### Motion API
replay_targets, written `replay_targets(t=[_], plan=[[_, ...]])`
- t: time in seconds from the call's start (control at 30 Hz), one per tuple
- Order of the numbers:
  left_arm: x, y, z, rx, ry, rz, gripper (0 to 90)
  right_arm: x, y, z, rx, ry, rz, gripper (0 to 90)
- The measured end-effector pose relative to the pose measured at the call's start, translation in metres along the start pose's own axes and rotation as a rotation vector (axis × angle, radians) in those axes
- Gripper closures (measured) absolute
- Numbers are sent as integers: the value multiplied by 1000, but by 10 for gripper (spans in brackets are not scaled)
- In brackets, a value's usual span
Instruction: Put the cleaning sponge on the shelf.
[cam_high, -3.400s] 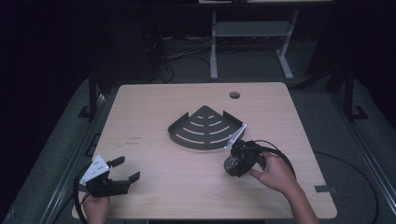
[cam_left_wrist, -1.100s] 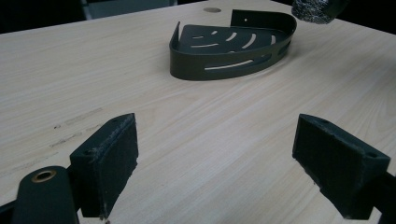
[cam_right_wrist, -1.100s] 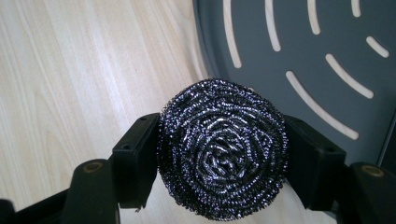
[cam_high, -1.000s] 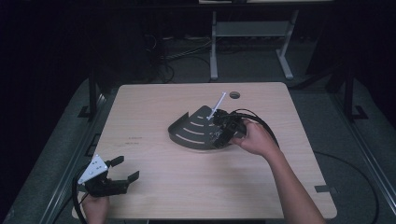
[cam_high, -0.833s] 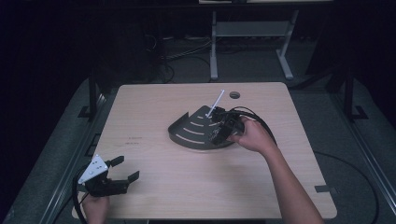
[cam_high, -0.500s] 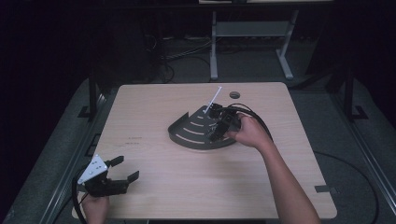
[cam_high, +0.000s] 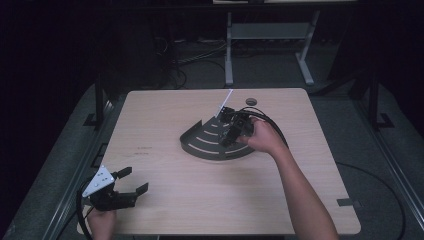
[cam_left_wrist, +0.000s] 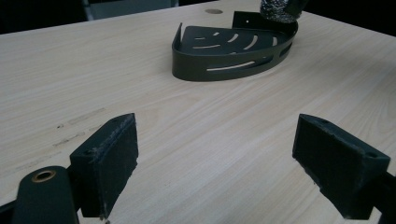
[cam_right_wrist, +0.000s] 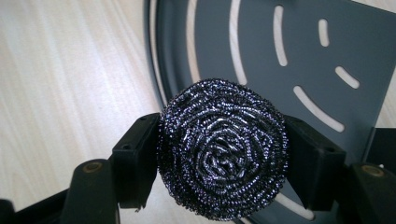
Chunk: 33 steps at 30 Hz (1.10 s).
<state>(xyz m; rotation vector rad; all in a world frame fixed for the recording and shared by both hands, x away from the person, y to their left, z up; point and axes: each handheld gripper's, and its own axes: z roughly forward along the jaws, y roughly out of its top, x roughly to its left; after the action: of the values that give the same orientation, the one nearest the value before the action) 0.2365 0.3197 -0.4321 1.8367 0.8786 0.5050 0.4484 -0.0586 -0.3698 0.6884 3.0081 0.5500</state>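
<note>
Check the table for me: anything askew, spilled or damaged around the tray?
Nothing stands out. The dark slotted corner tray sits flat on the table, undamaged. The right gripper holds the steel wool scourer over it, intact. The left gripper is open and apart from it.

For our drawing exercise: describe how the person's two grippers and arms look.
Both are black, with two blocky, foam-faced jaws. The left gripper carries a grey three-cornered plate. Black cables trail from it and from the right gripper. The forearms are bare, with no sleeves.

A lab or test room, dimly lit: one bare wooden surface (cam_high: 165, 135) stands on grey floor, cables (cam_high: 195, 62) lie loose on the floor beyond the surface, and a white metal stand (cam_high: 267, 37) rises behind the surface.
</note>
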Motion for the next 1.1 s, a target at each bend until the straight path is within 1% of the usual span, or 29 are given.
replay_targets(t=[0.07,0.1,0.13,0.23,0.27,0.33,0.4,0.47,0.5,0.53,0.67,0.8,0.9,1.1], plan=[[0,0,0,-1,1,3,137,-3,1,3,0,-1,5,324],[0,0,0,0,-1,2,137,-5,2,7,7,-1,11,324],[0,0,0,0,-1,2,137,-5,2,7,7,-1,11,324],[0,0,0,-2,1,2,137,-7,4,17,20,-10,21,324],[0,0,0,-2,1,2,137,-7,4,17,20,-10,21,324],[0,0,0,-3,-1,1,137,-8,5,22,15,-9,27,324],[0,0,0,-1,0,2,137,-10,5,30,18,2,40,324],[0,0,0,-2,-1,2,137,-11,5,32,21,-4,42,324],[0,0,0,-1,-1,3,137,-13,5,37,25,-19,44,323],[0,0,0,-2,-1,3,137,-13,5,38,22,-20,46,323],[1,0,-1,-6,2,-5,137,-15,8,44,11,-9,53,323],[1,0,-1,-6,3,-4,137,-17,9,48,7,-9,58,323],[1,0,-1,-6,1,-5,137,-19,9,53,19,-10,68,322],[2,0,-2,-8,2,-6,137,-21,8,58,11,-12,85,322]])
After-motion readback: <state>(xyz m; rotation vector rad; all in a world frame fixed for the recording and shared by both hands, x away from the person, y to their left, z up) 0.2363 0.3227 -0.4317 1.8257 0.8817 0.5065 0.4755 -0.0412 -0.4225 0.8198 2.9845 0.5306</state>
